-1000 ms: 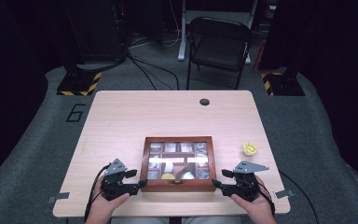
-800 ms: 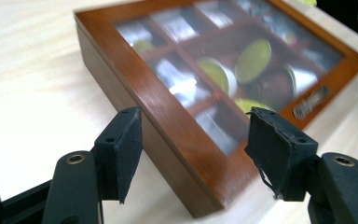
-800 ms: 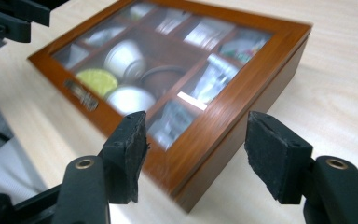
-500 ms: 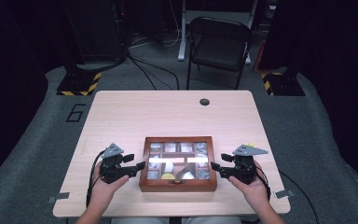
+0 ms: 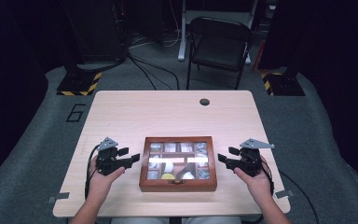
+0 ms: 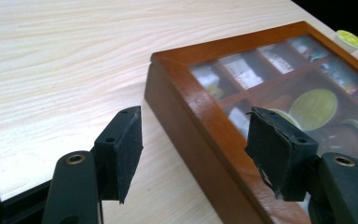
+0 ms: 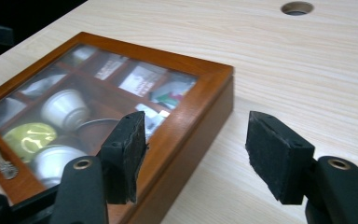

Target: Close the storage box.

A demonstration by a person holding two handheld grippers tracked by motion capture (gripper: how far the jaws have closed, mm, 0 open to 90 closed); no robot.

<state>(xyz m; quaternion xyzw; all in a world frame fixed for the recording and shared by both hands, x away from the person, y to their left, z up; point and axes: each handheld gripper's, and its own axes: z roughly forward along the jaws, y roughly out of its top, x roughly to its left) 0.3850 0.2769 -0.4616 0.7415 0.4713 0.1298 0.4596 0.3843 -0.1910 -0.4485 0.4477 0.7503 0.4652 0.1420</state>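
Two grippers, left [image 5: 133, 160] at 9 o'clock and right [image 5: 222, 160] at 3 o'clock, flank the glass-lidded wooden box [image 5: 177, 180] near the tabletop's [image 5: 168, 112] 6 o'clock edge. Both sets of fingers stand released, grasping nothing; the right's have just been opening. Uneven closing could skew or tip the box.

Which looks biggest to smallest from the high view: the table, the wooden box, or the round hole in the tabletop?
1. Table
2. Wooden box
3. Round hole; it sits farther from the camera, but the gap is plain.

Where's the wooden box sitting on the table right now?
In the high view, the wooden box sits near the table's front edge, about midway across, between the left gripper and the right gripper.
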